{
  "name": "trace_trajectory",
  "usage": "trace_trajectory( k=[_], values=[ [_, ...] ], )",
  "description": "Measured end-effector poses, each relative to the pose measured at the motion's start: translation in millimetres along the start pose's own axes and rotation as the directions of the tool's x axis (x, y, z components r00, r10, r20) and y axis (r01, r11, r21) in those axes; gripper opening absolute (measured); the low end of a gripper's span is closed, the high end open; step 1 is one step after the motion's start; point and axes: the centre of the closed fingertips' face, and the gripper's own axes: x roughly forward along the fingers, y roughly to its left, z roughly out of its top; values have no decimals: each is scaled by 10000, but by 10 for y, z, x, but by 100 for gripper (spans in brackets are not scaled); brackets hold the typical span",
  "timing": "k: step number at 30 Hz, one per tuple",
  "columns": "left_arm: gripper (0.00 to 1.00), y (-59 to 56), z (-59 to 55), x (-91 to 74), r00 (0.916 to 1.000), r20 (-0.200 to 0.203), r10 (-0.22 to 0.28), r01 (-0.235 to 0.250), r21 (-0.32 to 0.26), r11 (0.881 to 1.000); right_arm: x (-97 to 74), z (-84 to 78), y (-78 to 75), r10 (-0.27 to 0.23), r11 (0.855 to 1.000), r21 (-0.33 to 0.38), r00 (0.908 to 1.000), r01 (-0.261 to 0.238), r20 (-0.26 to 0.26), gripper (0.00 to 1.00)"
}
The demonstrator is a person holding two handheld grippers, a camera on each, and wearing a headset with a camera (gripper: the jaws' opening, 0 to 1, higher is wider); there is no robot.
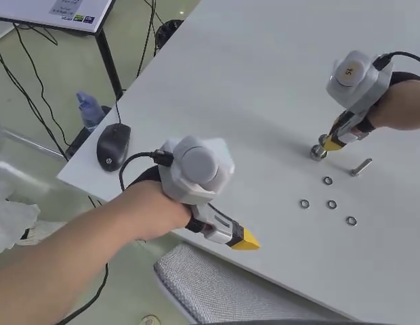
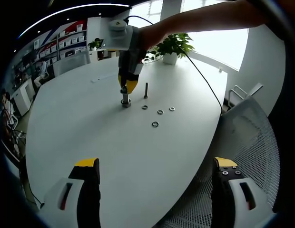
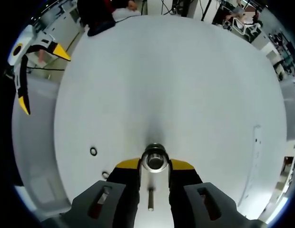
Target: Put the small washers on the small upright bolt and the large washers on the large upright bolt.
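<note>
Left gripper view: the left gripper [image 2: 155,164] hangs wide open and empty above the near edge of the surface [image 2: 90,118]. Farther on, four washers [image 2: 155,124] lie flat. Beyond them the right gripper [image 2: 127,90] clamps from above on the large bolt [image 2: 125,101], which stands upright with its axis vertical. The small bolt [image 2: 146,90] stands just beside it.

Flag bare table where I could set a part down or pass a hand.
Free: the wide tabletop between the mouse and the right gripper, and the strip from the left gripper to the washers. Crowded: the patch by the right gripper, where the large bolt, small bolt and four loose washers cluster.
</note>
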Motion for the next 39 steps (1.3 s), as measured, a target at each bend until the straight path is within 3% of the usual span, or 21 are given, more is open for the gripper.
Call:
trace_trajectory(
  k=[18, 29, 39],
  values=[
    [96, -12, -52, -3, 10000, -69, -53, 52, -161, 9999, 254, -29, 46, -83, 9995, -319, 9993, 72, -359, 22],
    [94, -11, -75, -17, 9999, -132, -70, 67, -197, 9998, 271, -45, 125, -167, 9984, -544, 9987, 141, -474, 22],
    [92, -53, -105, 3, 9994, -266, -239, 236, -122, 9996, 283, -66, 92, -61, 9987, -517, 9991, 39, -422, 23]
  ],
)
